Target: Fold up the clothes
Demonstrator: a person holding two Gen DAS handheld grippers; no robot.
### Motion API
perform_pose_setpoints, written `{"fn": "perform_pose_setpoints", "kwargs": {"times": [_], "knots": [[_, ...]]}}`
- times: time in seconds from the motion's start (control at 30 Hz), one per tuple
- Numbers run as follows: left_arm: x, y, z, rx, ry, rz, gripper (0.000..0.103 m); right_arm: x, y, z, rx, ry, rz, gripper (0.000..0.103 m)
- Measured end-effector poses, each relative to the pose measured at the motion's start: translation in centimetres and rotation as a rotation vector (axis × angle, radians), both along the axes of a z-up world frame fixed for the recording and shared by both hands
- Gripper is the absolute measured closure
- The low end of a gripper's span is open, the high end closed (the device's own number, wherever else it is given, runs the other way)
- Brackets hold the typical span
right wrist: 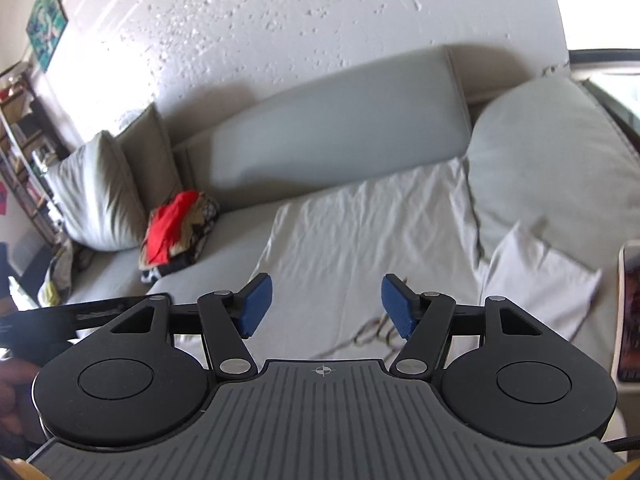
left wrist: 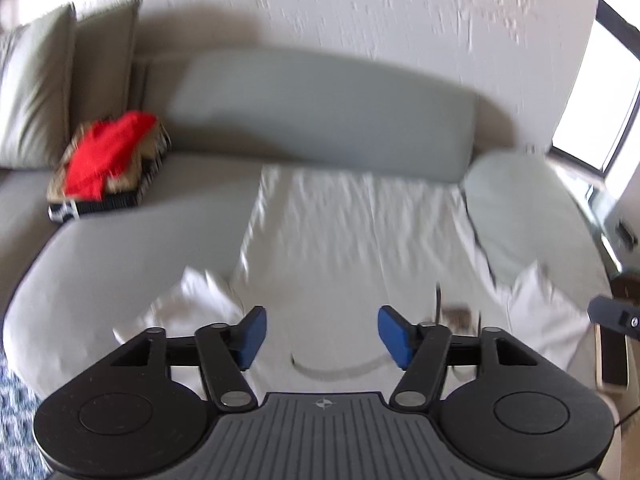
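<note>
The left gripper [left wrist: 322, 334] hangs above the near end of a white shirt [left wrist: 352, 236], its blue-padded fingers [left wrist: 251, 336] spread wide with nothing between them. The right gripper [right wrist: 327, 306] is held just as wide and just as bare, tilted down over the same shirt [right wrist: 360, 240] from the other side. The shirt lies spread flat and wrinkled on the seat of a grey sofa [left wrist: 132, 240], collar toward the grippers, one sleeve [left wrist: 188, 304] bunched at the left and the other sleeve [right wrist: 536, 280] folded out at the right, next to a rounded grey cushion [right wrist: 560, 160]. Well apart from the shirt, farther left on the seat, sits a pile of clothes [left wrist: 110, 160] with a red garment on top, near two back pillows [left wrist: 36, 88] in the corner. A long grey bolster [left wrist: 320, 112] runs along the back of the sofa behind the shirt. The wall [right wrist: 300, 12] is white and rough-textured, with a small picture [right wrist: 46, 24] high at the left and shelves [right wrist: 24, 152] below it; a bright window [left wrist: 600, 92] stands at the right. The left view is blurred.
</note>
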State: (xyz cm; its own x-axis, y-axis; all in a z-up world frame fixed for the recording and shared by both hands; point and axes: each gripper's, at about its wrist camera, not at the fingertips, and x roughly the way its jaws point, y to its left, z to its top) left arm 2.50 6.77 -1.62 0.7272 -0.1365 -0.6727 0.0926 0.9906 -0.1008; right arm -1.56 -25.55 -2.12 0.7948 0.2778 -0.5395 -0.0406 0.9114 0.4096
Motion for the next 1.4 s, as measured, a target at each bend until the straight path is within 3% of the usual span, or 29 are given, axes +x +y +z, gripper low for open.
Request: {"fn": "perform_pose_setpoints", "kwargs": {"times": [0.13, 0.2, 0.33, 0.4, 0.47, 0.53, 0.6, 0.77, 0.87, 0.97, 1.03, 1.13, 1.23, 1.33, 1.37, 1.4], "knots": [[1.8, 1.0, 1.8, -0.009, -0.061, 0.025, 0.037, 2.9, -1.4, 0.8, 0.010, -0.001, -0.057, 0.035], [2.9, 1.3, 2.4, -0.005, -0.085, 0.035, 0.034, 4.4, -2.3, 1.0, 0.015, -0.001, -0.090, 0.024], [6.8, 2.9, 2.0, -0.030, -0.070, 0.060, 0.036, 8.2, -4.4, 0.4, 0.031, 0.020, -0.133, 0.024], [8.8, 3.7, 1.8, -0.044, -0.060, 0.072, 0.039, 11.1, -5.8, -0.8, 0.048, 0.056, -0.147, 0.033], [11.8, 4.8, 0.6, -0.072, -0.026, 0.079, 0.047, 14.1, -7.2, -2.3, 0.076, 0.105, -0.170, 0.041], [15.0, 5.7, -0.8, -0.095, 0.011, 0.087, 0.063, 17.0, -8.4, -4.2, 0.105, 0.153, -0.198, 0.048], [18.4, 6.8, -2.8, -0.119, 0.062, 0.105, 0.064, 19.9, -9.4, -6.4, 0.120, 0.196, -0.226, 0.056], [24.2, 7.4, -7.4, -0.127, 0.132, 0.149, 0.065, 27.9, -11.3, -11.7, 0.038, 0.254, -0.296, 0.067], [26.7, 7.3, -9.3, -0.159, 0.136, 0.148, 0.064, 32.6, -12.3, -14.1, -0.001, 0.248, -0.296, 0.068], [28.9, 6.9, -10.6, -0.156, 0.127, 0.146, 0.064, 36.5, -13.6, -16.5, 0.033, 0.253, -0.302, 0.068], [30.3, 6.6, -11.5, -0.154, 0.122, 0.144, 0.064, 38.8, -14.5, -18.1, 0.056, 0.269, -0.322, 0.062], [32.0, 6.4, -12.6, -0.160, 0.119, 0.157, 0.064, 41.3, -15.2, -20.0, 0.012, 0.274, -0.320, 0.061], [32.9, 6.2, -13.6, -0.152, 0.126, 0.170, 0.064, 42.5, -15.5, -21.1, 0.035, 0.257, -0.271, 0.062], [33.1, 6.4, -14.5, -0.159, 0.128, 0.178, 0.064, 43.2, -14.8, -21.8, -0.030, 0.253, -0.215, 0.075], [33.1, 6.5, -14.7, -0.163, 0.128, 0.183, 0.064, 43.3, -14.5, -21.9, -0.064, 0.250, -0.205, 0.083], [33.0, 6.7, -14.9, -0.168, 0.128, 0.193, 0.064, 43.2, -14.3, -21.8, -0.089, 0.241, -0.206, 0.100]]}}
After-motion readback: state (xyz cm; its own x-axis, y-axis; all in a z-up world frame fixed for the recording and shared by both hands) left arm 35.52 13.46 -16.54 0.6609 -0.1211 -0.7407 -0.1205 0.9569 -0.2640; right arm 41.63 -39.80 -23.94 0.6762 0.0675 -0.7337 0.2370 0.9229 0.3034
